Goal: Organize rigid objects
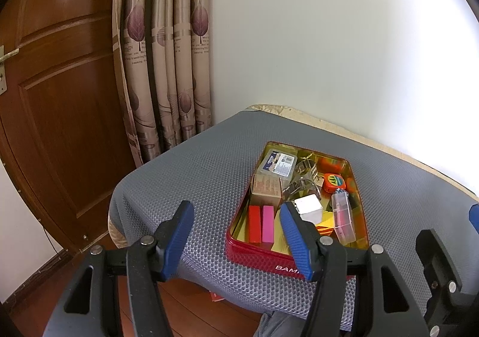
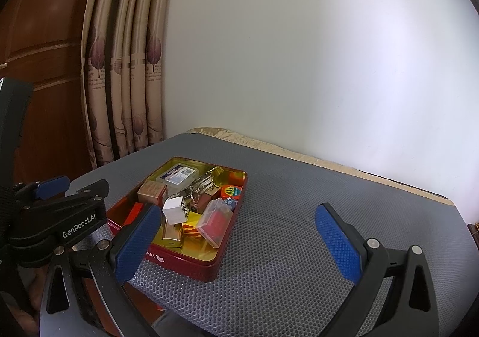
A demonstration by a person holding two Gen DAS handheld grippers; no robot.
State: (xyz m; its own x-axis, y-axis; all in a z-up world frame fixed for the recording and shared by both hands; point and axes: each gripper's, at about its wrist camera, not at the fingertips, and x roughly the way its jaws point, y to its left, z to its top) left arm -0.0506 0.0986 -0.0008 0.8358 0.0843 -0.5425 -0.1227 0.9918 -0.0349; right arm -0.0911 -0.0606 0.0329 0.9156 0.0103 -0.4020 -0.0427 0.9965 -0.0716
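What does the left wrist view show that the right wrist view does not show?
Only the left view shows the pink block beside the red block, and the door handle. Only the right view shows the left gripper's body, marked GenRobot.AI, and a gold bar in the tin. Both show the red tin, the white cube, the curtain, and both open grippers.

Grey mesh mat (image 2: pixel 284 247) on tbl, red tin (image 2: pixel 191 262) sits on it.

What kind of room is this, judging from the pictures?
Probably a bedroom at home: a wooden door, leaf-printed curtains beside a plain wall, and what looks like a bed under a grey mesh mat, where a red tin of small objects sits.
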